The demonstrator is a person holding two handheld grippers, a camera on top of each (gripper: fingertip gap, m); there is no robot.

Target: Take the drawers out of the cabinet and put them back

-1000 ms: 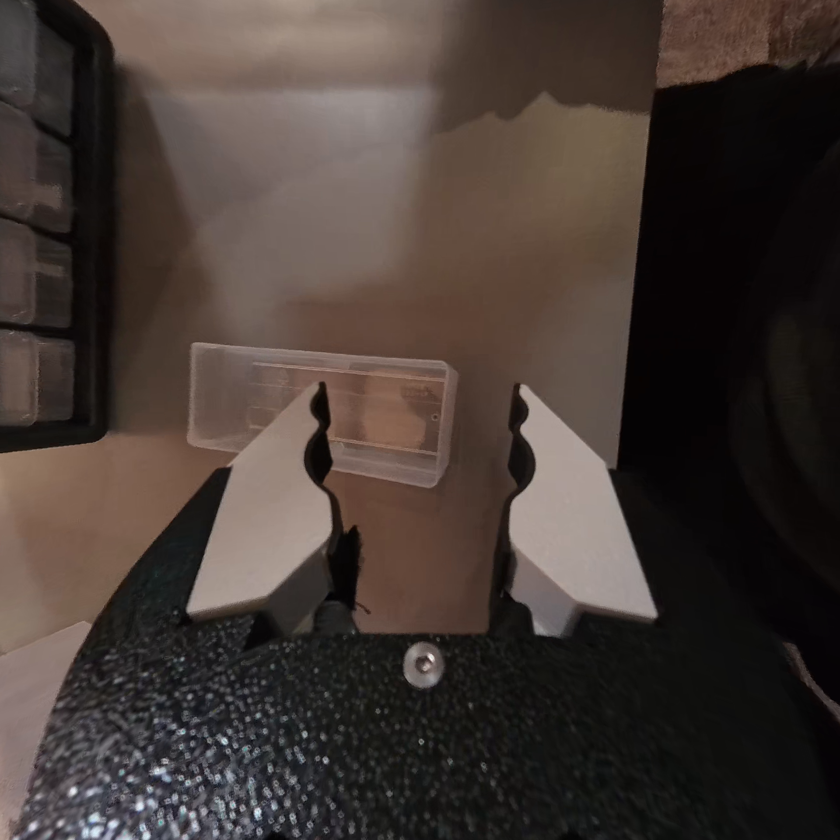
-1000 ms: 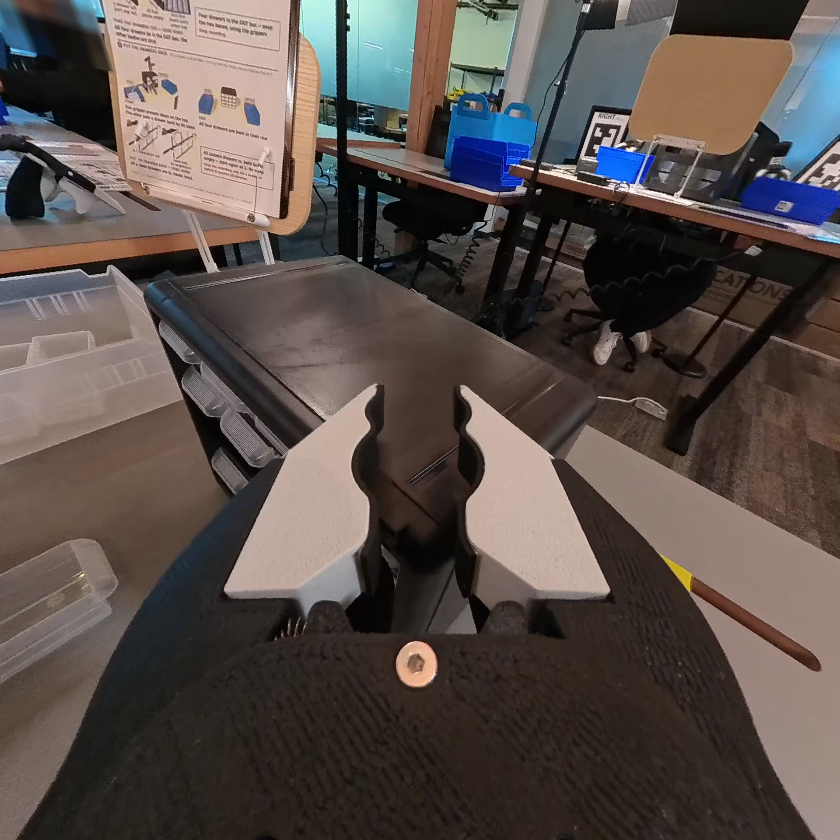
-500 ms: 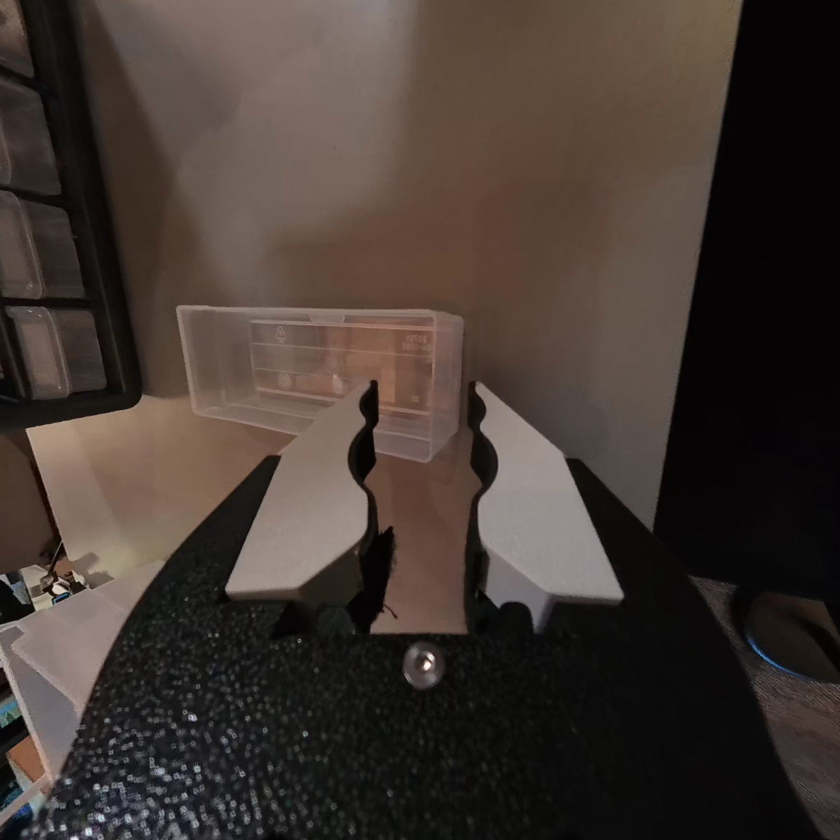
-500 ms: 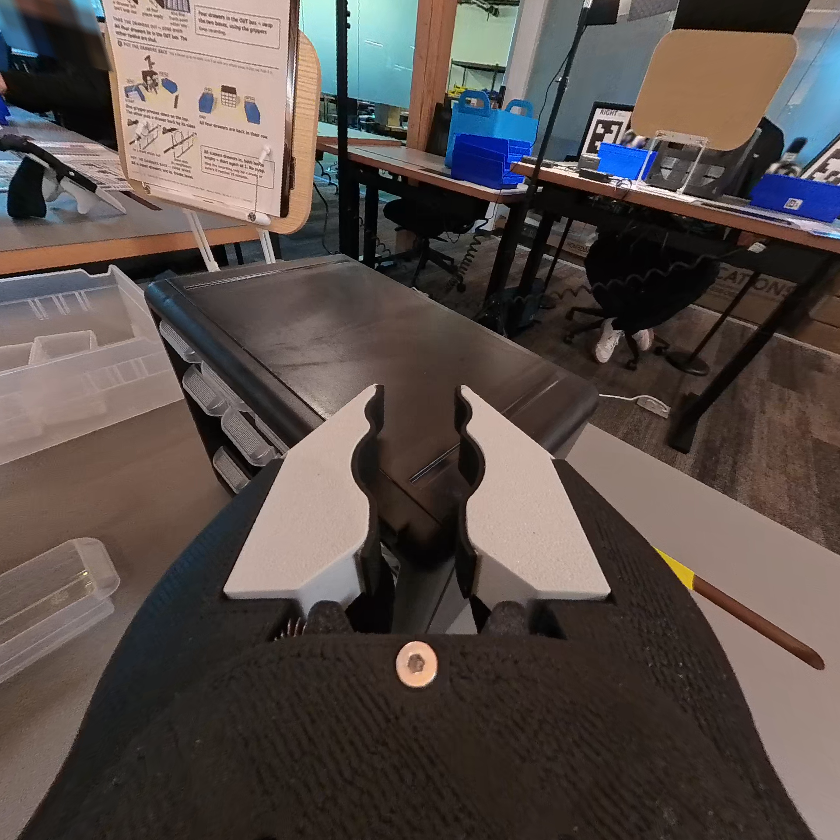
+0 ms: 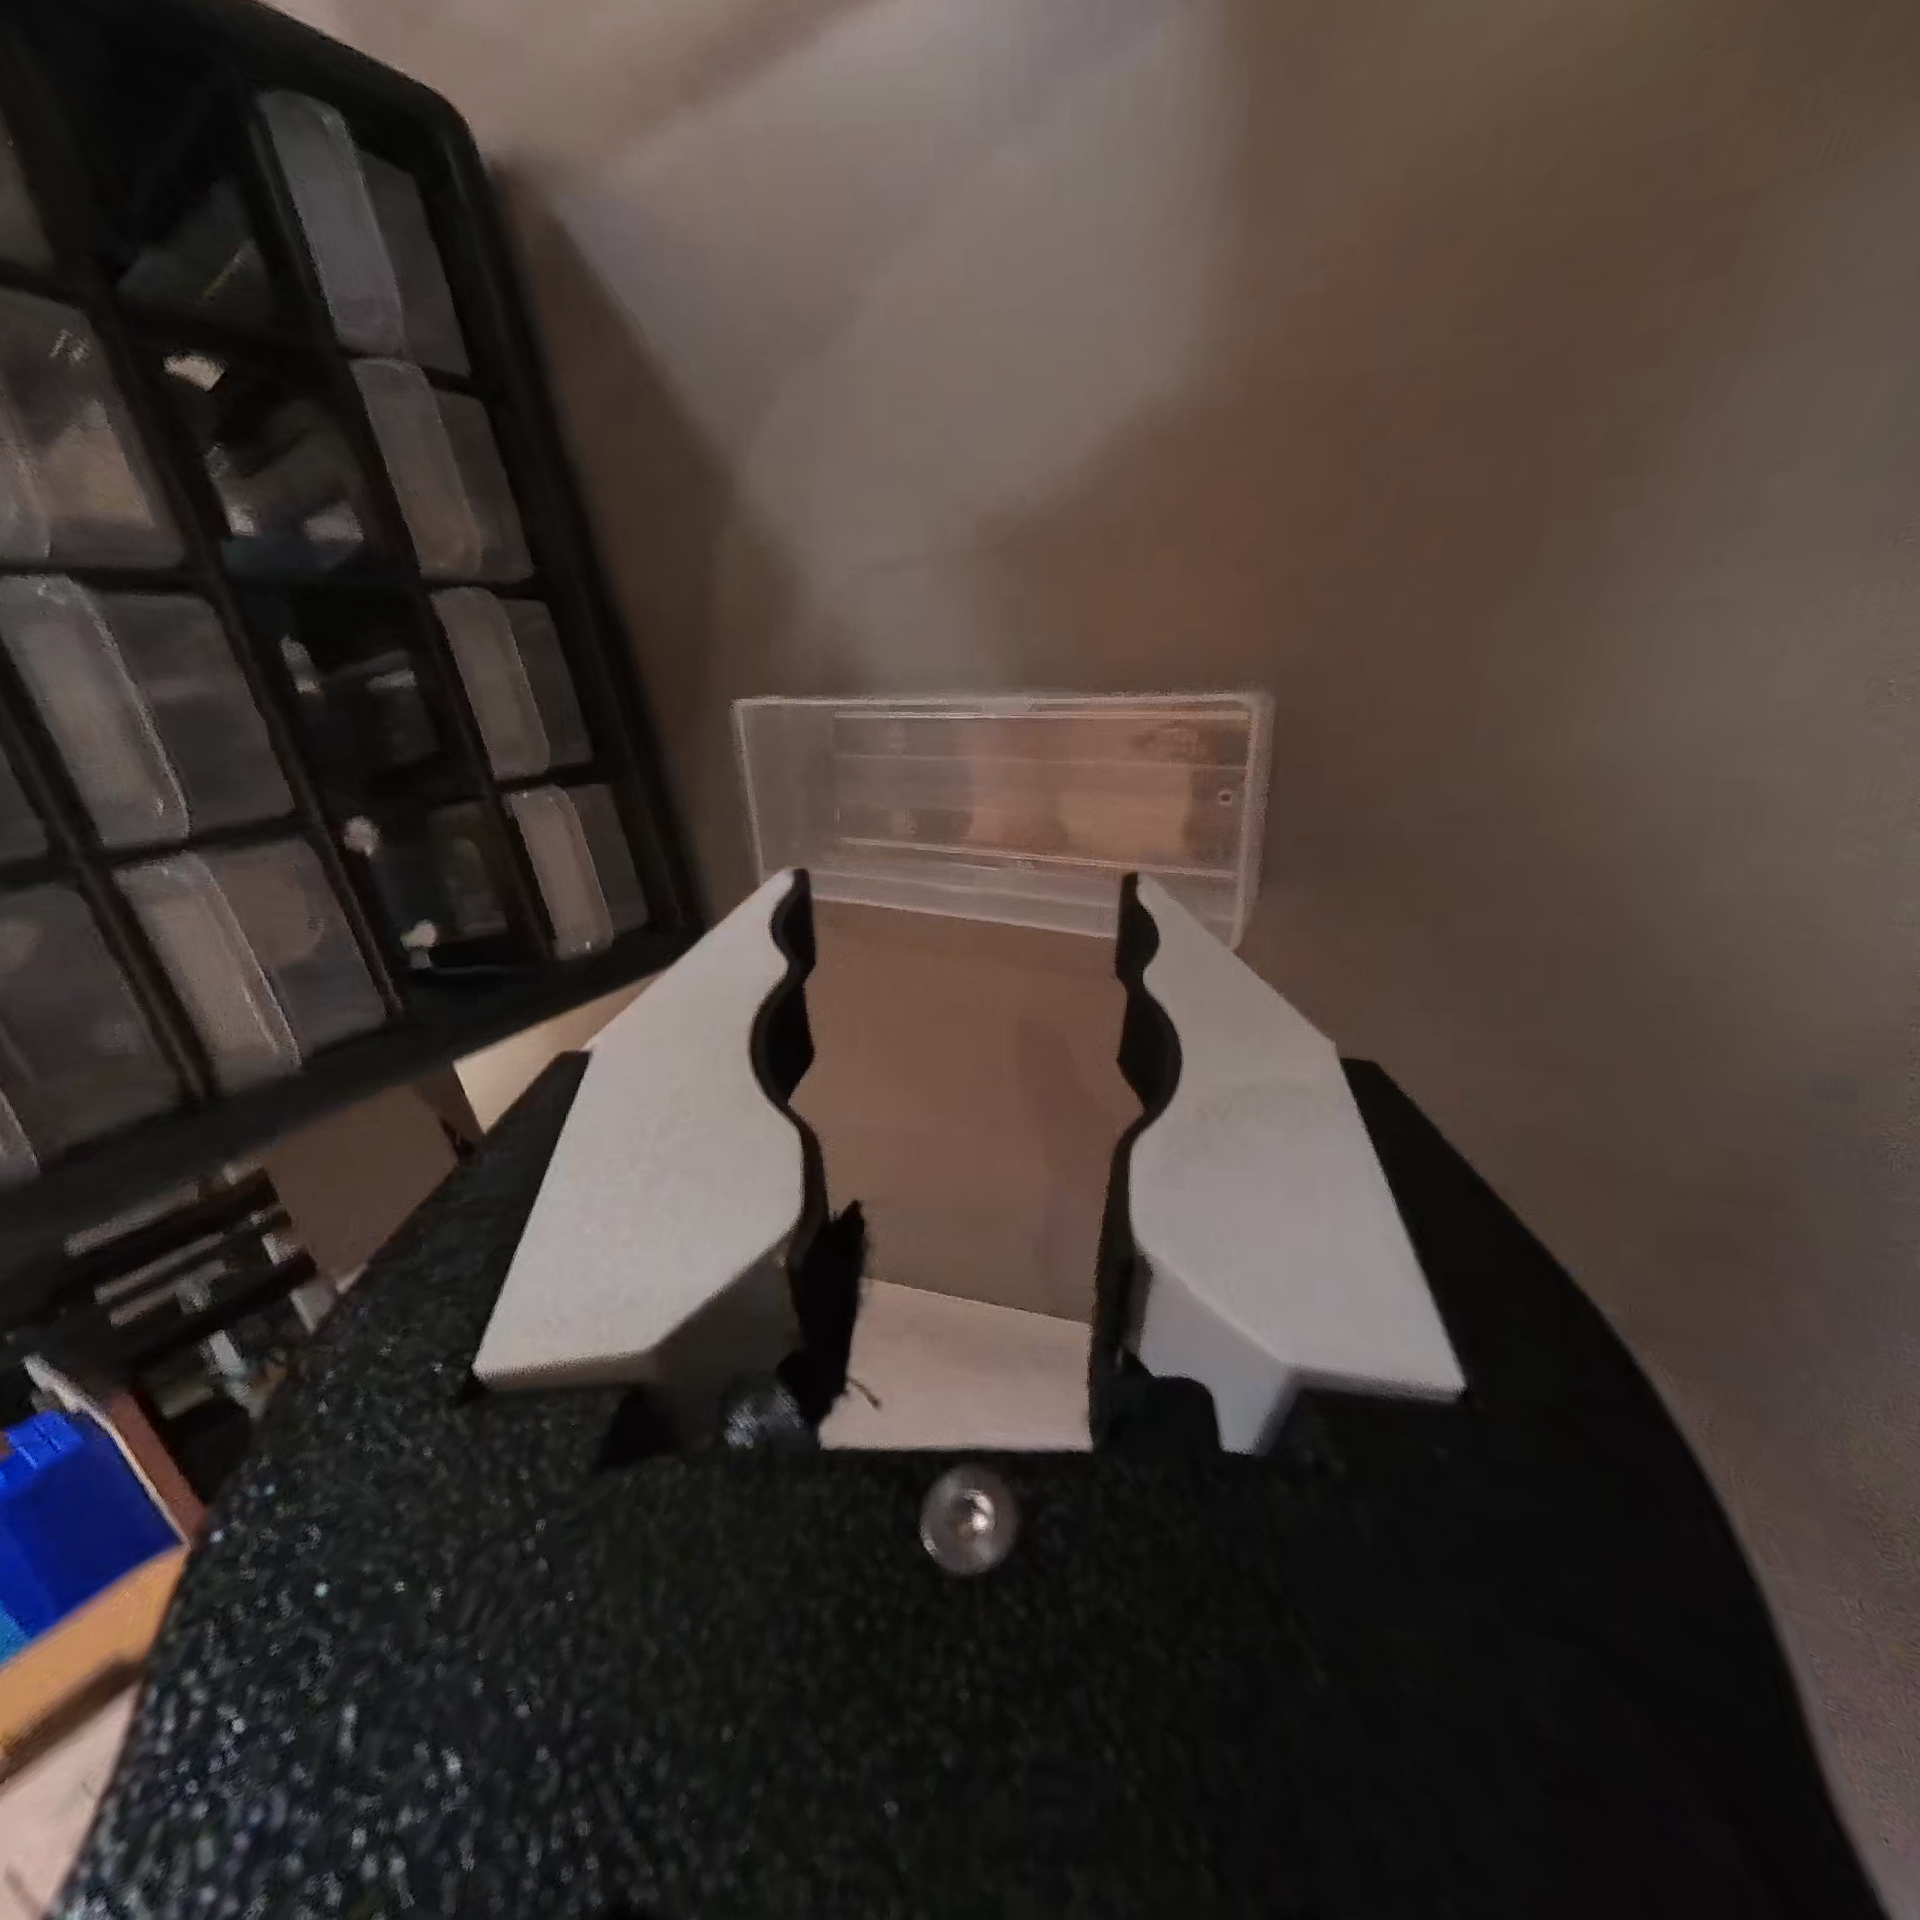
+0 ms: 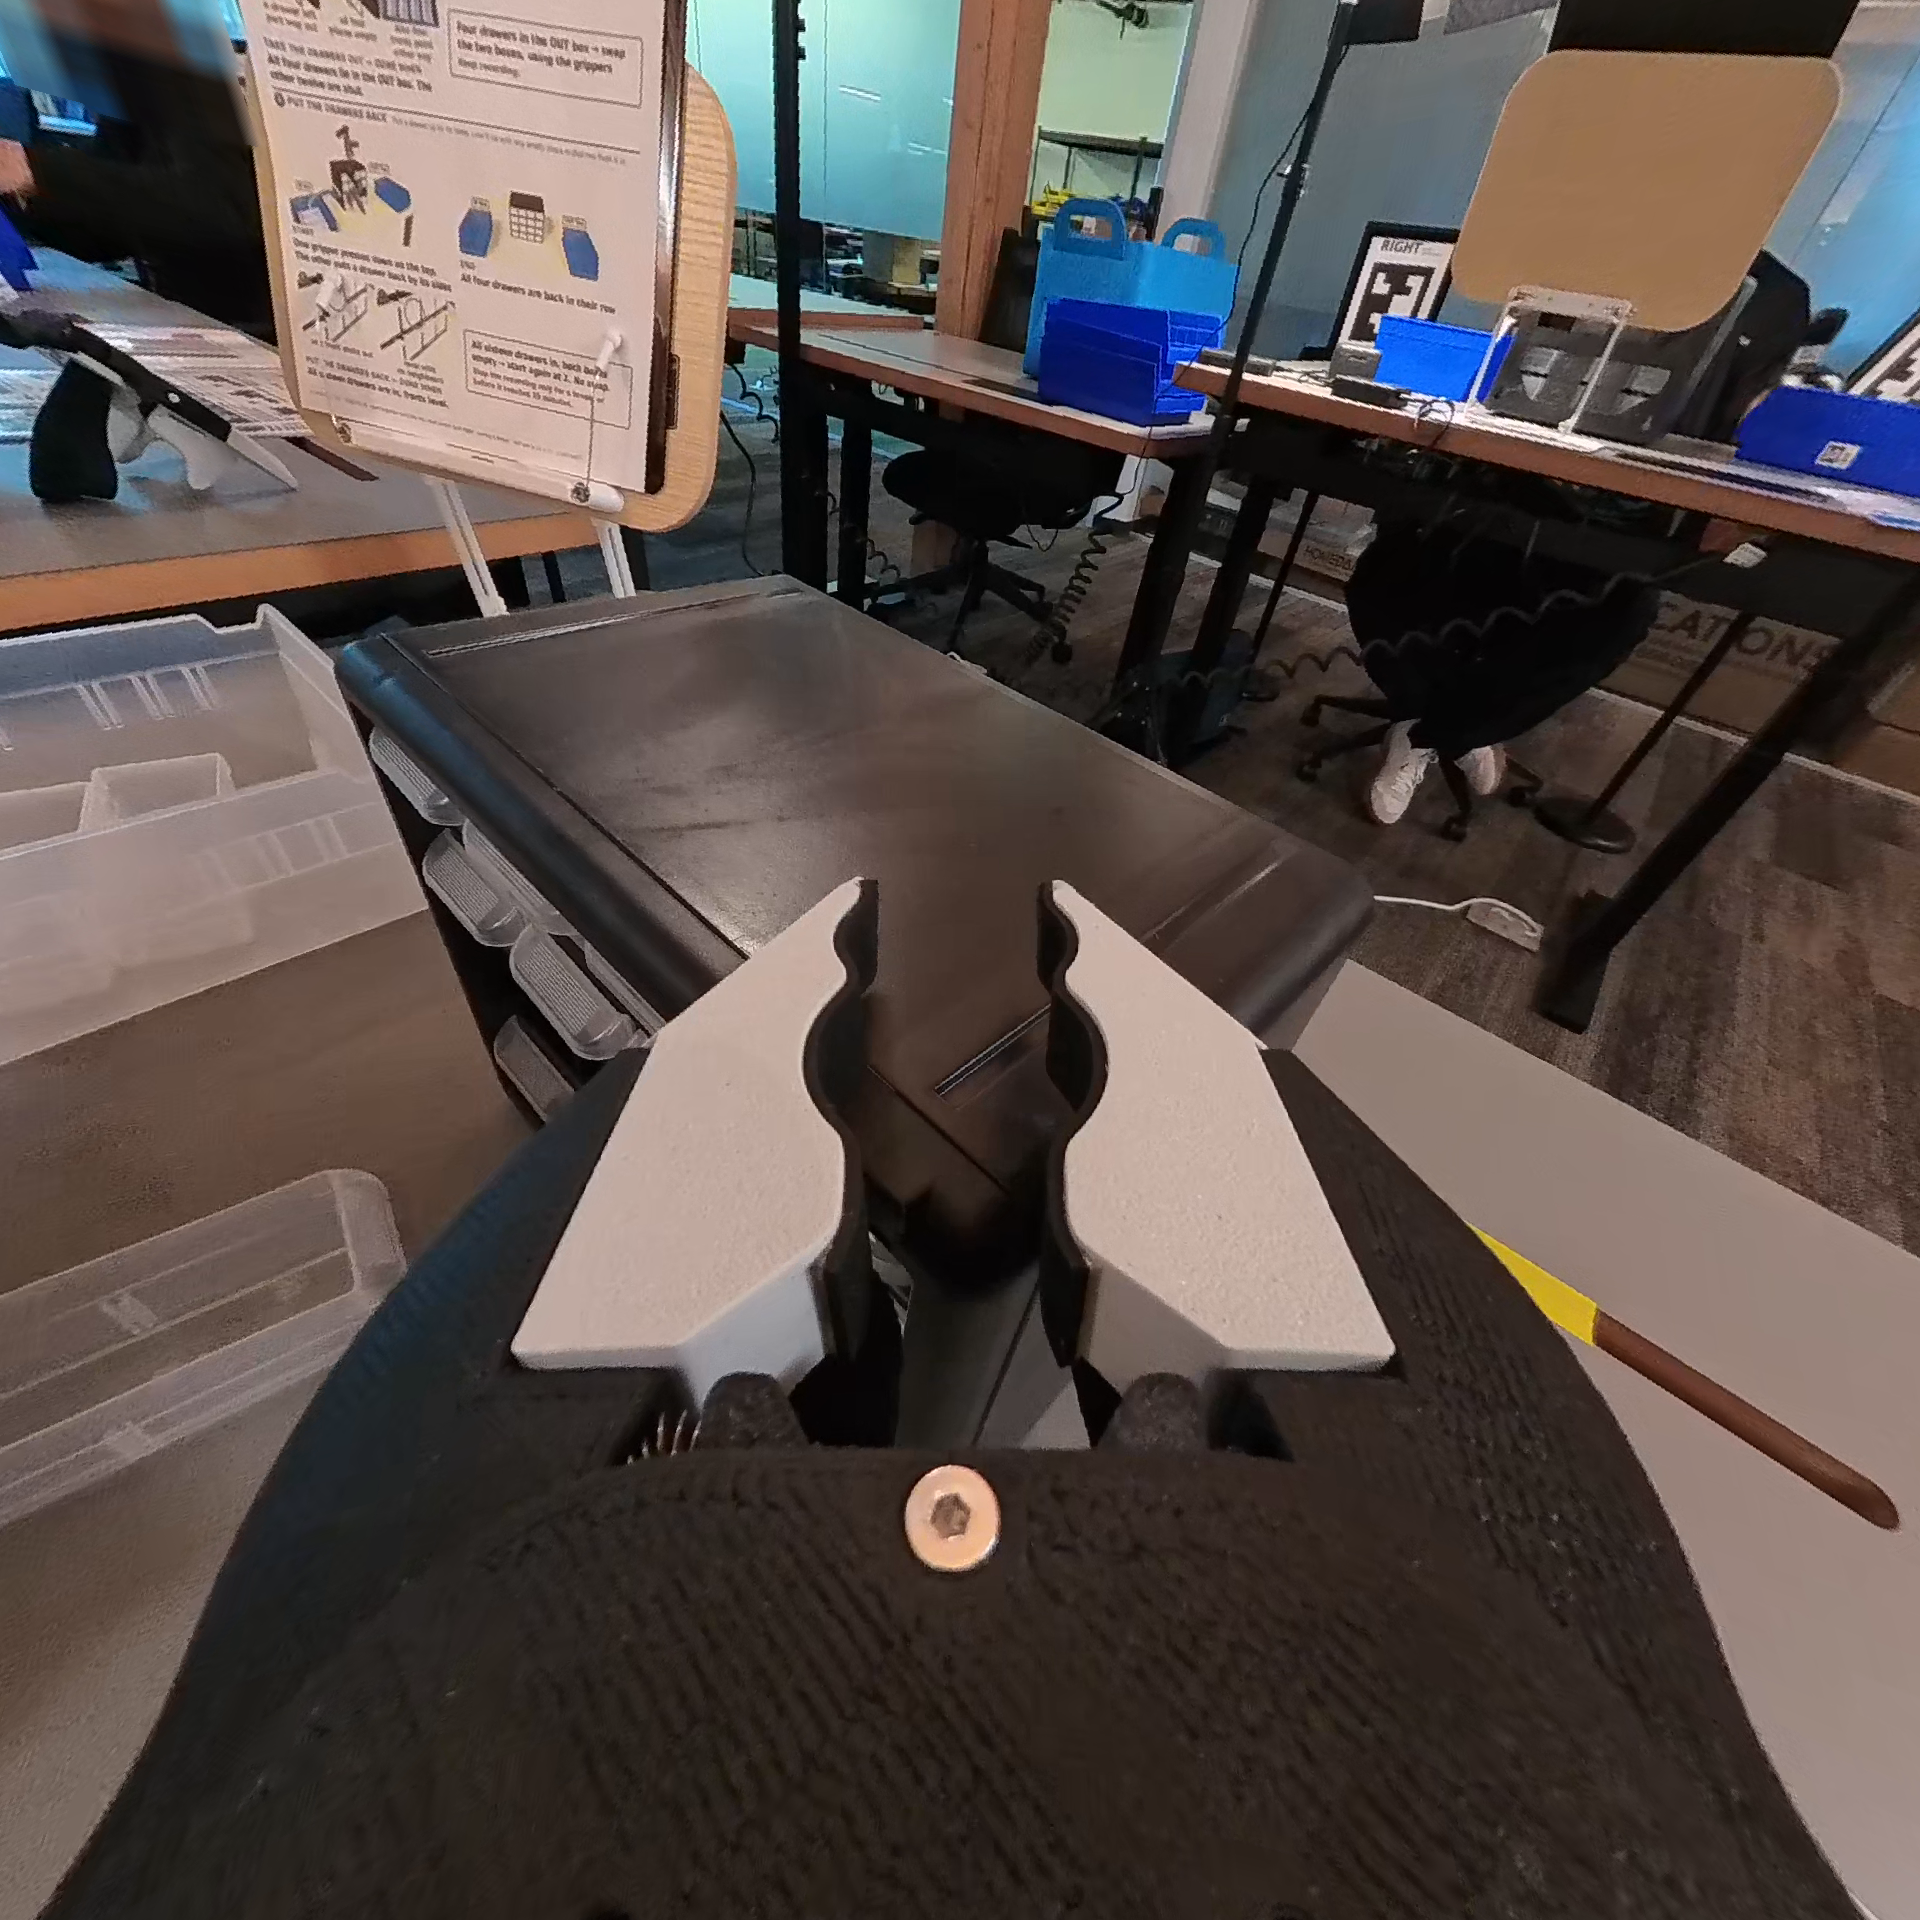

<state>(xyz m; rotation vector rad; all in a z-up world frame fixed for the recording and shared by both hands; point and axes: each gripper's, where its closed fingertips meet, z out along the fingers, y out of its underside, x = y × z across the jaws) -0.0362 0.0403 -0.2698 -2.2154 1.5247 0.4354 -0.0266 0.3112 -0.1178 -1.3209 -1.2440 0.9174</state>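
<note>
In the left wrist view a clear empty drawer [image 5: 997,800] lies on the table, just beyond my left gripper [image 5: 966,894], which is open and empty. The black cabinet [image 5: 260,623] stands to its left, its front full of clear drawers. In the right wrist view my right gripper [image 6: 956,904] sits over the near end of the cabinet's top [image 6: 831,769]. Its jaws are a narrow gap apart and hold nothing. Drawer handles [image 6: 499,904] show down the cabinet's front. The loose drawer also shows in the right wrist view [image 6: 177,1330], at lower left.
A clear plastic bin [image 6: 156,810] holding small drawers stands left of the cabinet. An instruction board [image 6: 468,239] stands behind it. A brown stick with a yellow end [image 6: 1714,1423] lies on the table at right, near the table's edge. A blue box [image 5: 62,1507] is at lower left.
My left gripper narrowed half a second ago and has opened wide again. Its view has swung so more of the cabinet front shows at left. The right gripper has not moved.
</note>
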